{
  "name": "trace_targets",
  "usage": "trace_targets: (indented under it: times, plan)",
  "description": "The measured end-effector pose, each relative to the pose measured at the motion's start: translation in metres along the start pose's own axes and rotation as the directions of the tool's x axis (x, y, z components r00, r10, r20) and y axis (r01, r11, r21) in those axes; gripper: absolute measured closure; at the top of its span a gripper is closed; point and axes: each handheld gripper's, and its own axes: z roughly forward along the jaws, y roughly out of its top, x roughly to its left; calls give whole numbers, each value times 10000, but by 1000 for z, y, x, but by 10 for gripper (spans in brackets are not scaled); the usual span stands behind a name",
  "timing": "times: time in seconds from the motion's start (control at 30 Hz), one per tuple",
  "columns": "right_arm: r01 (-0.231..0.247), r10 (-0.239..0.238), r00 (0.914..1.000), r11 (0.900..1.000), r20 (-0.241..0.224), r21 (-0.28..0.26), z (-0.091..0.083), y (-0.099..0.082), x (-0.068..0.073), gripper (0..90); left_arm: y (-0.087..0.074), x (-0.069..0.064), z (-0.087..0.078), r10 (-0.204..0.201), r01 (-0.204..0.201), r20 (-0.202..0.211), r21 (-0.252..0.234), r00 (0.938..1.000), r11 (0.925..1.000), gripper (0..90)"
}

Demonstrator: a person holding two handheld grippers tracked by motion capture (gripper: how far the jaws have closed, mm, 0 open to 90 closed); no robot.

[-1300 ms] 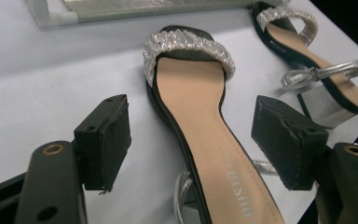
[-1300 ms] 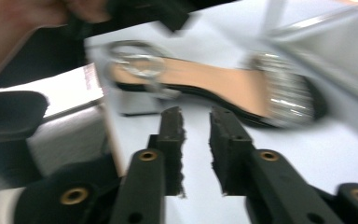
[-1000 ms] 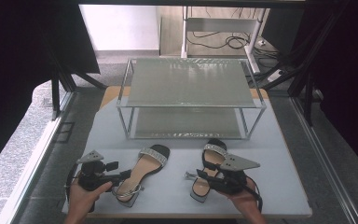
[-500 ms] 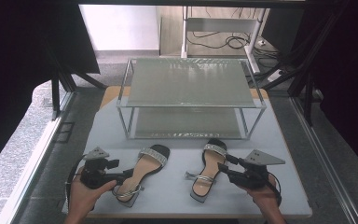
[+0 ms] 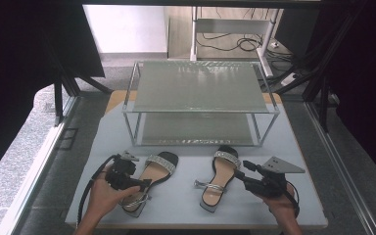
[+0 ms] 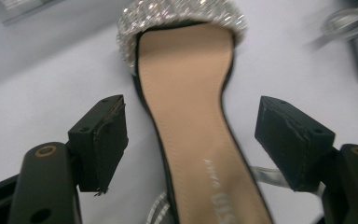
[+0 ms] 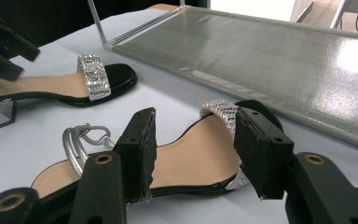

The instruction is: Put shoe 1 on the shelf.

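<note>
Two high-heeled sandals lie side by side on a pale grey table (image 5: 186, 196), in front of a two-tier metal shoe rack (image 5: 200, 98) whose shelves hold nothing. The left sandal (image 5: 149, 178), just in front of the rack's left half, has a tan insole, black sole edge and a rhinestone toe band; grey lettering is printed on its insole, seen in the left gripper view, but it is cut off and too blurred to read. The left gripper (image 5: 142, 183) hovers over this sandal's heel end, jaws spread wide with the insole between them and neither pad touching it. The right sandal (image 5: 218, 178), in front of the rack's right half, shows a silver ankle strap and buckle. The right gripper (image 5: 242, 174) sits just beside its outer edge; its jaws have just been opening and stand clear of the shoe, gripping nothing.
</note>
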Motion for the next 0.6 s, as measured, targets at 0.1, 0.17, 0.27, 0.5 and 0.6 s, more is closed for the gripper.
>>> trace_targets:
  times: [0.1, 0.17, 0.27, 0.5, 0.6]
  plan:
    - [-87, 87, 9999, 10000, 67, -2, -1, -1, -3, 483, 0, -4, 9, 99, -93, -91, 607, 9999, 9981, 257]
    - [-159, 159, 9998, 9999, 78, 23, 0, -2, -5, 481, 0, -7, 19, 124, -100, -224, 1059, 9997, 9943, 257]
    - [-140, 140, 9999, 9999, 73, 74, 1, -3, -5, 479, -1, -9, 25, 110, -79, -233, 1287, 9997, 9917, 256]
    - [7, -8, 10000, 9998, 33, 205, 4, -4, 0, 472, 0, -16, 34, -252, 308, -361, 1619, 9990, 9863, 305]
    - [1, -2, 10000, 9997, 55, 239, 5, -5, 0, 470, 1, -14, 34, -317, 396, -496, 1682, 9983, 9849, 364]
